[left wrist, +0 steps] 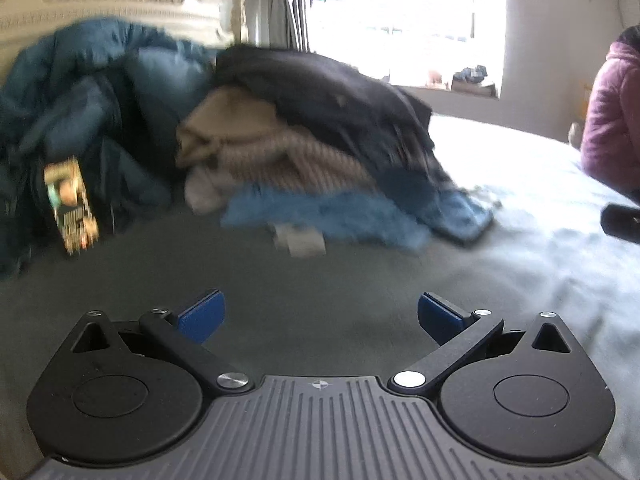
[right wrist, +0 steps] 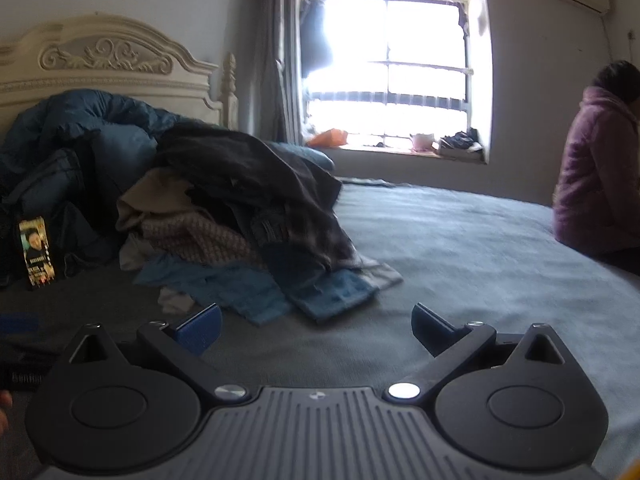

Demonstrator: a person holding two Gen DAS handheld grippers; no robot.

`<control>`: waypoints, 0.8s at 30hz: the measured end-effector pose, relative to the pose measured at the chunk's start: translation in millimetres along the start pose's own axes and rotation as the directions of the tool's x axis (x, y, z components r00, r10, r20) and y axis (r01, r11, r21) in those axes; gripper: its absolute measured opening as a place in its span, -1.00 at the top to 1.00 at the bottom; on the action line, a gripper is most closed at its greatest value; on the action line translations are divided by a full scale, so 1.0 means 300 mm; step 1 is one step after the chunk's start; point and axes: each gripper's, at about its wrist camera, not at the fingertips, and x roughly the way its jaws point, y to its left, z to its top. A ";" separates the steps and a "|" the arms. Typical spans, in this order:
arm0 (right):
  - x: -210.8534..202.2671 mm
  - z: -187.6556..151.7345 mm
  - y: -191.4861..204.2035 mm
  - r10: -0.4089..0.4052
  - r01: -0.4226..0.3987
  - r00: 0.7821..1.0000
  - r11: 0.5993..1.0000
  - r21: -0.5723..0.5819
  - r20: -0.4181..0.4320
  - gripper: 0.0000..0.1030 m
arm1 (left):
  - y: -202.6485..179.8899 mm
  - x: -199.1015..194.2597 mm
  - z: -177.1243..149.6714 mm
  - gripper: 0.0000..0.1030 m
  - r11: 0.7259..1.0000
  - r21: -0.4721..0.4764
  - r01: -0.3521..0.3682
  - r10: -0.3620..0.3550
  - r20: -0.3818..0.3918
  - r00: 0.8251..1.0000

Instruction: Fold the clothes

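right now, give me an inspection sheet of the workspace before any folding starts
surface: grey bed cover, bare in front of both tools
job's things: unfolded clothes pile, dark garment on top, blue one lowest
clutter: phone propped left of pile, screen lit; dark blue duvet bunched at headboard
grippers: left tool open, empty; right tool open, empty
cables: nothing seen
surroundings: bright window; person in purple jacket sitting at right

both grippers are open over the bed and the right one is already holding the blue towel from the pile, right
Not quite. The right wrist view shows the right gripper open and empty; the blue towel lies ahead at the pile's edge. The left gripper is open too, over the bed.
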 end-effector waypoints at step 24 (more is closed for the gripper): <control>1.152 0.437 0.061 0.198 -0.188 0.970 0.979 -0.082 0.144 -0.98 | 0.014 0.861 0.685 -0.94 0.985 -0.169 -0.013 0.037 0.144 0.989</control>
